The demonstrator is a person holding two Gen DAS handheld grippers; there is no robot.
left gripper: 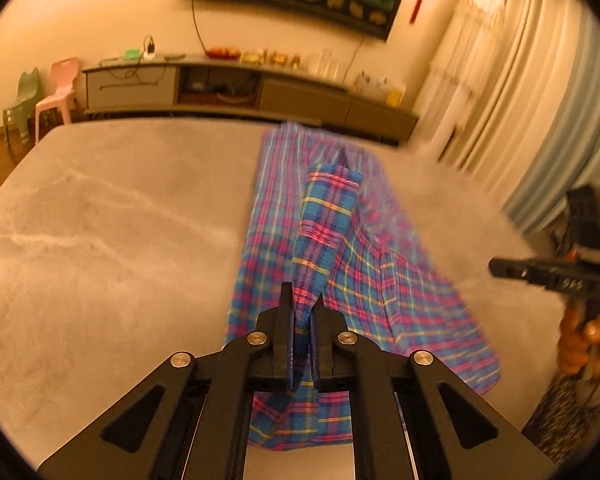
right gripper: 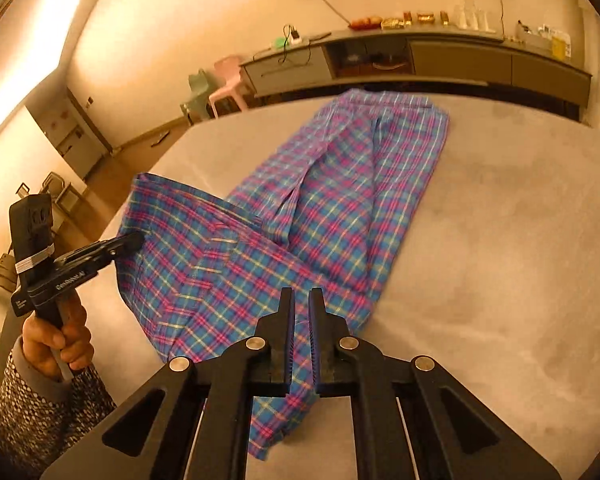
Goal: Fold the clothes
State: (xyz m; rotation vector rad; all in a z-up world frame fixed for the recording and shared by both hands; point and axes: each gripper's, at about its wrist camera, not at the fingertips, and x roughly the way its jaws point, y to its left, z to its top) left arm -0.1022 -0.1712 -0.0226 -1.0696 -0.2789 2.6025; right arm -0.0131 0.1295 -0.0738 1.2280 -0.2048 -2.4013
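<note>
A blue, pink and yellow plaid garment (left gripper: 272, 216) lies lengthwise on the grey table (left gripper: 100, 240). My left gripper (left gripper: 302, 292) is shut on a raised fold of it, and the cloth runs up from between the fingers. In the right wrist view the garment (right gripper: 352, 184) stretches toward the far edge, with its near part lifted. My right gripper (right gripper: 302, 294) is shut on the near corner, plaid showing between the fingers. The left gripper (right gripper: 138, 240) holds the lifted left edge. The right gripper (left gripper: 494, 267) shows at the right border, blurred.
A long low cabinet (left gripper: 240, 88) with small items stands beyond the table. Pink and green small chairs (left gripper: 56, 92) are at the back left, curtains (left gripper: 520, 100) at the right. A hand and patterned sleeve (right gripper: 52, 360) hold the left tool.
</note>
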